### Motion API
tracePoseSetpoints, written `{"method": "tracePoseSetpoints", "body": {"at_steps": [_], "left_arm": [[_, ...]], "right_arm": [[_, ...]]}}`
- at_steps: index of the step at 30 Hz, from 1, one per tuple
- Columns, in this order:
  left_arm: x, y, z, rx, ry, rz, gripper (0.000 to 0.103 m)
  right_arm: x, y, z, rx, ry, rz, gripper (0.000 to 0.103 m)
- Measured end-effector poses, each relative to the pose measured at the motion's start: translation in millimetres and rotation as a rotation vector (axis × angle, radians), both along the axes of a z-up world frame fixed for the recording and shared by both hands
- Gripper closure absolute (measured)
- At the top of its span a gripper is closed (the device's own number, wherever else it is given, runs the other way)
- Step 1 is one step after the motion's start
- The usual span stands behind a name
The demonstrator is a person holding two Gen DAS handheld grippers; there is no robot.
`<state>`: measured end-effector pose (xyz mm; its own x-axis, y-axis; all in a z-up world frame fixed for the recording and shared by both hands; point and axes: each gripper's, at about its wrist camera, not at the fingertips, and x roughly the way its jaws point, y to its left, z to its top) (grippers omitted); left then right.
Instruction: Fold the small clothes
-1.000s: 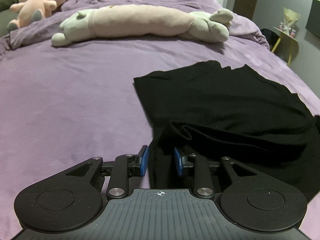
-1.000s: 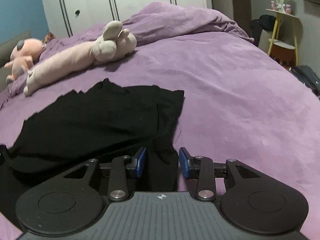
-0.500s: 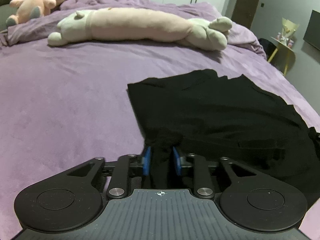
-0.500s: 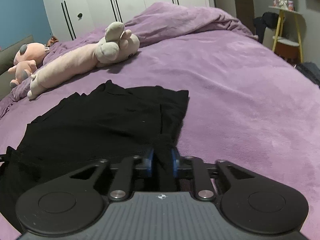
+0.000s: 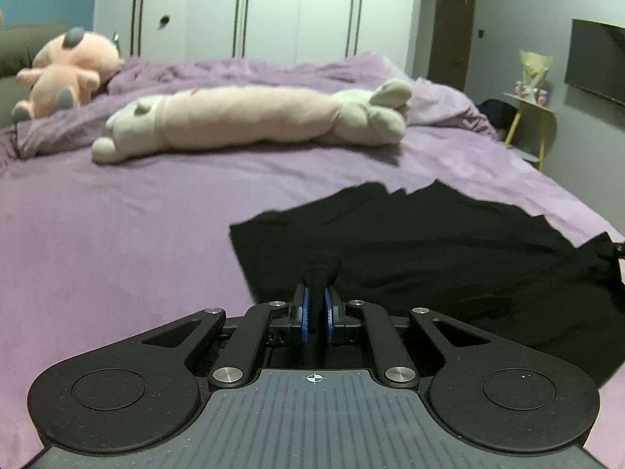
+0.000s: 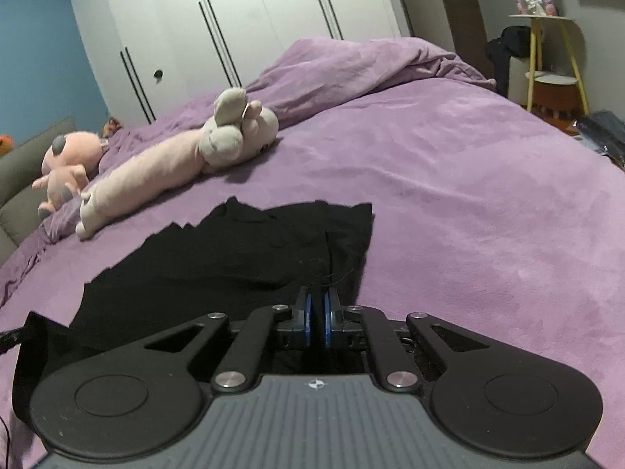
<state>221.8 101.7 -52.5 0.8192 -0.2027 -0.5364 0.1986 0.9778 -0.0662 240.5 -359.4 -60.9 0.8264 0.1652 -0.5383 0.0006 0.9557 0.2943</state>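
Plain black garment (image 5: 449, 250) on a purple bedspread (image 5: 117, 242), long pale-pink plush (image 5: 250, 117)

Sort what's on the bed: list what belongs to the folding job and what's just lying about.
Part of the job:
- black garment, spread on the bed
- left gripper, shut on its near edge
- right gripper, shut on its near edge

Just lying about:
- long plush toy
- pink plush toy
- purple duvet

Spread on the bed (image 5: 117, 242), near its front edge: a garment (image 5: 449, 242). Behind the garment, lying crosswise: a long plush toy (image 5: 250, 121). Further back to the left, against the bedding: a second plush toy (image 5: 66, 70). Behind the bed: a wardrobe (image 5: 258, 8). Right of the bed: a small side table (image 5: 531, 117).
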Motion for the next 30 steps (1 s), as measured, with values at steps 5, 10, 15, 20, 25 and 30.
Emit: {"method": "tracePoseSetpoints", "body": {"at_steps": [5, 10, 15, 20, 25, 30], "left_arm": [[-1, 4, 19, -0.052, -0.036, 0.0, 0.094], [33, 30, 40, -0.188, -0.043, 0.097, 0.095], [84, 36, 54, -0.181, -0.064, 0.158, 0.095], [148, 29, 48, -0.134, -0.046, 0.241, 0.095], [193, 16, 23, -0.062, -0.001, 0.313, 0.095], [213, 3, -10, 0.009, 0.078, 0.358, 0.087]], "right_arm": [[-4, 2, 21, 0.061, -0.055, 0.023, 0.099], [15, 1, 40, 0.104, -0.104, 0.001, 0.099], [61, 9, 53, 0.032, -0.134, -0.02, 0.099], [127, 15, 54, -0.025, -0.113, -0.101, 0.099], [174, 28, 35, -0.098, -0.056, -0.15, 0.099], [197, 40, 9, -0.165, -0.024, -0.174, 0.098]]}}
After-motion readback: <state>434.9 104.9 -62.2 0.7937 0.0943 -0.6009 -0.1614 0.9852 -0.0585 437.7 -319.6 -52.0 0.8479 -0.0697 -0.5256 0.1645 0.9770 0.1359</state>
